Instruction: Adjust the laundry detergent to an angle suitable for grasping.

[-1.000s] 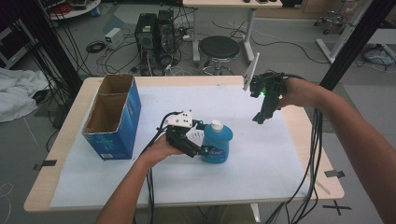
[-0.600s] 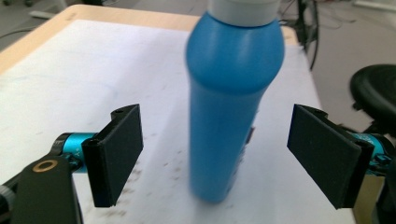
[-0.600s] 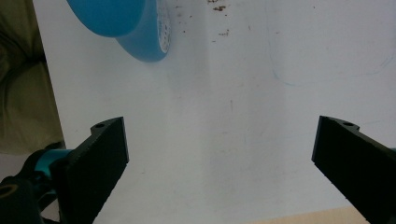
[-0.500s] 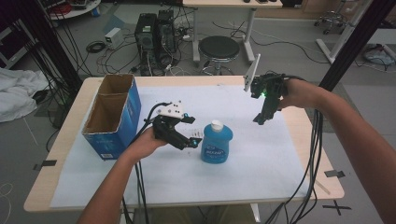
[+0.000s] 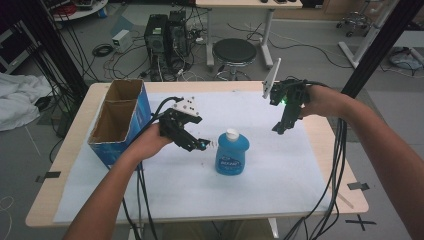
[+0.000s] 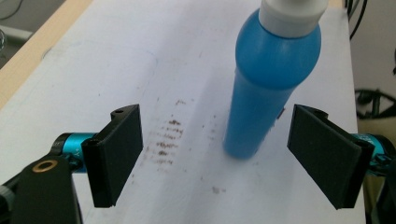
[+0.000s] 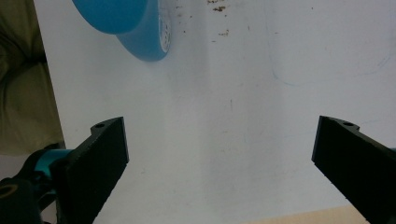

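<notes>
A blue bottle with a white cap stands upright on the white sheet near the table's middle; it also appears in the left gripper view and at the top of the right gripper view. My left gripper hovers just left of the bottle, raised off the sheet, jaws open and apart from the bottle. My right gripper hangs over the right side of the sheet, pointing down, jaws wide open with nothing between them.
An open blue cardboard box with two compartments stands at the table's left. Brown smudges mark the white sheet. Cables trail off the front edge at both arms. A stool and computer towers sit on the floor behind.
My left gripper has let go of the blue bottle and drawn back to the left and upward. The bottle stays upright in place. The right gripper has not moved.
</notes>
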`<state>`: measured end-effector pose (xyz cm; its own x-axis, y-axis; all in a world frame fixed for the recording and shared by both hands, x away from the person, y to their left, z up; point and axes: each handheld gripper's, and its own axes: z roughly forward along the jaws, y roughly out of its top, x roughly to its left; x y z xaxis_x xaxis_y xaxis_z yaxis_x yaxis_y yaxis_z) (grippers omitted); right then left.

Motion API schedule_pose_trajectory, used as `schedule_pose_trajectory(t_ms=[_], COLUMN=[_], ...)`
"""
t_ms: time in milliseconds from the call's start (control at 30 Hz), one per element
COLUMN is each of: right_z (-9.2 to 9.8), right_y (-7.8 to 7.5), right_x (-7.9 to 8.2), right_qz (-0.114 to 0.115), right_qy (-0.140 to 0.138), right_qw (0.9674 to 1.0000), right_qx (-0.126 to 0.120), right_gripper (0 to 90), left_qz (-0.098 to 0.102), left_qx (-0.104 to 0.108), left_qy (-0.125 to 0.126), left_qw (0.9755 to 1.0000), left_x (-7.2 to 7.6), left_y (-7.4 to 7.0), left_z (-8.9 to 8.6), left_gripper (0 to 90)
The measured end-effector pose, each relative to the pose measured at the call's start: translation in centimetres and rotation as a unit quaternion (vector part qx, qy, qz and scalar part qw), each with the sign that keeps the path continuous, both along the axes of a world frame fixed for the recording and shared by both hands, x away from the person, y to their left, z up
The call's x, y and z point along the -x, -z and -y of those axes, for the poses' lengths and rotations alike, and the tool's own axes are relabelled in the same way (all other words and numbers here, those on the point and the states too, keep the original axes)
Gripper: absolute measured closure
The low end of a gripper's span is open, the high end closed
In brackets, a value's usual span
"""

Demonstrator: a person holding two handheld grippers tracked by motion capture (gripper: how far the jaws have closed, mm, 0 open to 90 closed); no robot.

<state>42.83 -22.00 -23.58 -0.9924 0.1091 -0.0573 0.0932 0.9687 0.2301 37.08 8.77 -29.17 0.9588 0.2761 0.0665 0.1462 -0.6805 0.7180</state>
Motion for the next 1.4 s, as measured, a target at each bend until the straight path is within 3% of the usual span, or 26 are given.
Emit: schedule_pose_trajectory(t_ms=[67, 100, 133, 200, 333, 400, 467, 533, 633, 867, 1100, 1400], right_z=[0.0, 0.0, 0.1, 0.1, 0.1, 0.2, 0.2, 0.2, 0.3, 0.4, 0.3, 0.1], right_y=[0.0, -0.1, -0.1, -0.1, 0.1, 0.2, 0.2, 0.1, 0.1, 0.1, 0.1, 0.2], right_x=[0.0, 0.0, 0.0, 0.1, 0.1, 0.1, 0.1, 0.1, 0.0, -0.1, -0.3, -0.5], right_qz=[0.001, 0.001, 0.002, 0.002, 0.001, 0.001, 0.001, 0.000, 0.001, 0.000, 0.000, -0.004], right_qy=[0.002, 0.000, 0.000, 0.001, -0.001, 0.000, 0.000, 0.002, 0.001, 0.003, 0.001, 0.002], right_qw=[1.0000, 1.0000, 1.0000, 1.0000, 1.0000, 1.0000, 1.0000, 1.0000, 1.0000, 0.9999, 0.9999, 0.9998], right_qx=[-0.001, -0.001, -0.002, -0.004, -0.003, -0.006, -0.005, -0.006, -0.009, -0.013, -0.016, -0.017], right_gripper=[2.7, 2.7, 2.7, 2.7, 2.7, 2.7, 2.7, 2.7, 2.7, 2.7, 2.7, 2.7], left_qz=[0.004, 0.003, 0.007, 0.013, 0.001, -0.007, -0.016, -0.019, -0.020, -0.043, -0.023, -0.014], left_qx=[-0.031, -0.044, -0.056, -0.082, -0.123, -0.148, -0.158, -0.164, -0.157, -0.148, -0.178, -0.183], left_qy=[0.013, 0.016, 0.020, 0.025, 0.020, 0.004, -0.020, -0.028, -0.034, -0.016, 0.000, 0.035], left_qw=[0.9994, 0.9989, 0.9982, 0.9963, 0.9922, 0.9890, 0.9872, 0.9859, 0.9867, 0.9880, 0.9838, 0.9824], left_x=[-0.1, -0.1, -0.1, -0.3, -0.8, -1.3, -1.9, -2.5, -3.3, -5.0, -7.1, -9.1], left_y=[-0.4, -0.5, -0.7, -1.0, -1.7, -2.1, -2.3, -2.7, -3.5, -5.2, -6.6, -7.2], left_z=[0.2, 0.3, 0.2, 0.3, 0.2, 0.1, 0.0, -0.2, -0.4, -0.2, 0.9, 2.4], left_gripper=[16.2, 6.1, 2.1, 2.0, 2.0, 2.1, 2.1, 2.1, 2.1, 2.1, 2.1, 2.1])
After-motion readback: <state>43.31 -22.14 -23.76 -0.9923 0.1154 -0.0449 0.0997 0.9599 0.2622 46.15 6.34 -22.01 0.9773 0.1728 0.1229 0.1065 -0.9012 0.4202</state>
